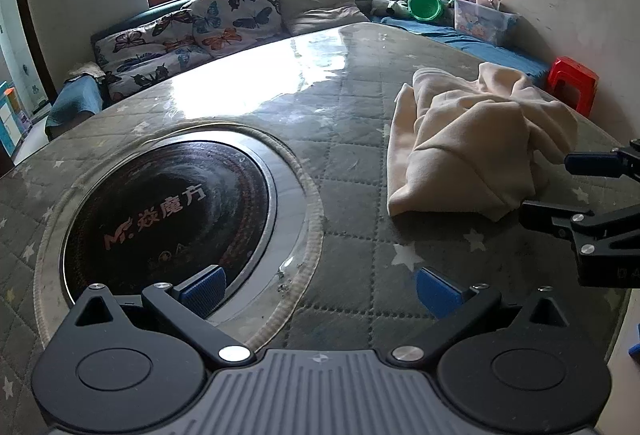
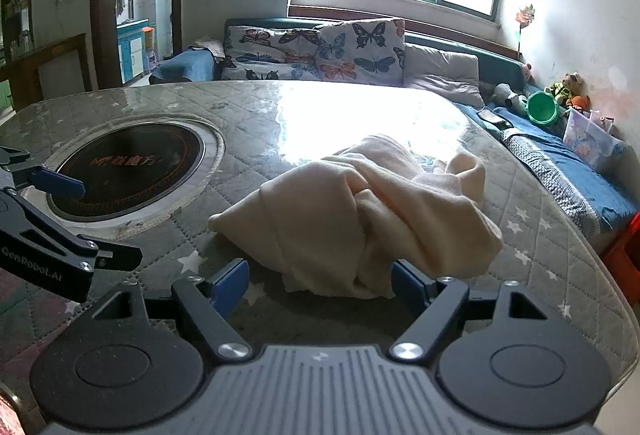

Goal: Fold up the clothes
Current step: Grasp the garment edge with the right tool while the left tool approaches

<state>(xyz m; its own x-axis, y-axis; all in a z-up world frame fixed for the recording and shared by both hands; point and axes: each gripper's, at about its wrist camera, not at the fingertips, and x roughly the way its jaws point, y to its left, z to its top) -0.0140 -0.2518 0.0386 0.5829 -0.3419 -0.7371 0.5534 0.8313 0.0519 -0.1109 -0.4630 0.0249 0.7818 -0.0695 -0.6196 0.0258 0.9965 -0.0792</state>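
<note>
2 hand-held grippers (image 1: 320, 289) (image 2: 320, 285) open; 1 crumpled cream garment (image 2: 360, 211).

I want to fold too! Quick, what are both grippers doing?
Left gripper: open, holding nothing.
Right gripper: open, crumpled cream cloth garment just ahead, not gripped.

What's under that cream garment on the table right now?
The cream garment lies crumpled on the quilted star-print table cover, which shows all around it. Its folds hide whatever lies directly beneath; nothing else pokes out.
</note>
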